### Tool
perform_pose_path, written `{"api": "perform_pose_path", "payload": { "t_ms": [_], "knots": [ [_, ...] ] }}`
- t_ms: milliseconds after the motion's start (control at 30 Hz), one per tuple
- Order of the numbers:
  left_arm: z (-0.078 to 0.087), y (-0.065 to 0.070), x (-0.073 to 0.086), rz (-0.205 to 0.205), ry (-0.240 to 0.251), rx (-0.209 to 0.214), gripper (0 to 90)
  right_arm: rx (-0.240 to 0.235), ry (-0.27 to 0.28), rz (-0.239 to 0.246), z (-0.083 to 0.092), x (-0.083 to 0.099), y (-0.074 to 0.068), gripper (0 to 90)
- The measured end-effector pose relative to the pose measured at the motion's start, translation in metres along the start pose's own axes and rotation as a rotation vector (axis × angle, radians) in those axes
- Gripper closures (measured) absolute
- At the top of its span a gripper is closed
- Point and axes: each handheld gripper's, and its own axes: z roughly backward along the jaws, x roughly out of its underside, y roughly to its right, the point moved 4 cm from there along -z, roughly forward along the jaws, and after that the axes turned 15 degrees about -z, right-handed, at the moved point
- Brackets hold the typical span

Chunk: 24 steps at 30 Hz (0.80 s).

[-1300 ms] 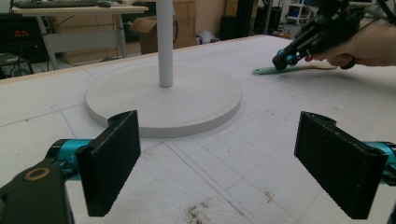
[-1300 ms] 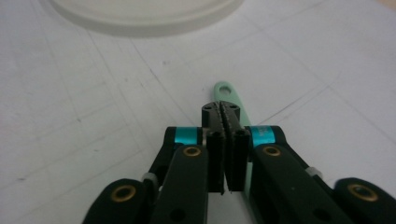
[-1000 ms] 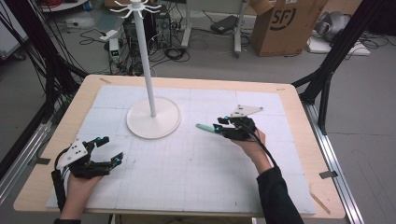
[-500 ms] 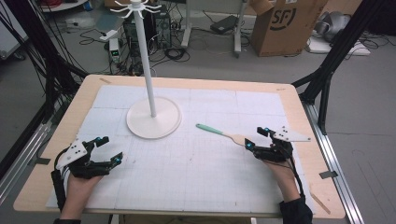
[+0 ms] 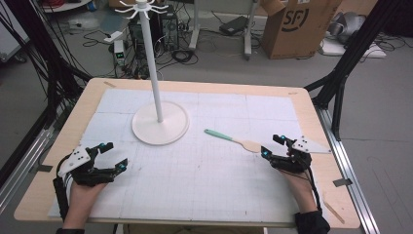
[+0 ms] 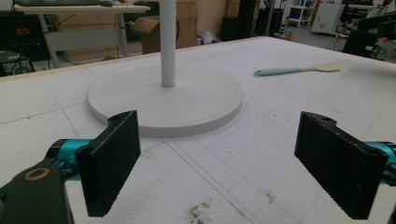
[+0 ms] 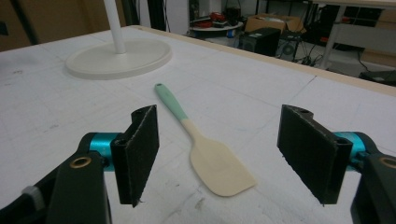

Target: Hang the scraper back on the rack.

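While spatula [image 7: 205, 140] lies flat, right tool [image 7: 217, 154] straddling, untouching.

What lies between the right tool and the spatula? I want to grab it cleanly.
Nothing visible. The spatula lies flat on the white mat just ahead of the right tool, whose jaws stand open with bare mat between. The stand's base sits farther off.

Even, soft indoor light, faint shadows, no glare; all views slightly soft and grainy.

"SF" on the cardboard box [image 5: 292, 27]
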Motion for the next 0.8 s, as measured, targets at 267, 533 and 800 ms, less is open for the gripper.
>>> {"api": "perform_pose_path", "payload": {
  "t_ms": [267, 533, 800],
  "knots": [
    [0.0, 0.0, 0.0, -0.005, -0.002, -0.005, 15.1, -0.051, -0.07, 0.044, -0.017, -0.014, -0.004, 26.4],
    [-0.001, 0.001, 0.0, -0.007, -0.007, -0.005, 15.3, -0.074, -0.186, 0.104, -0.053, -0.031, -0.006, 26.7],
    [-0.001, 0.001, 0.0, -0.011, -0.007, -0.003, 15.3, -0.083, -0.304, 0.134, -0.09, -0.027, -0.007, 32.8]
  ]
}}
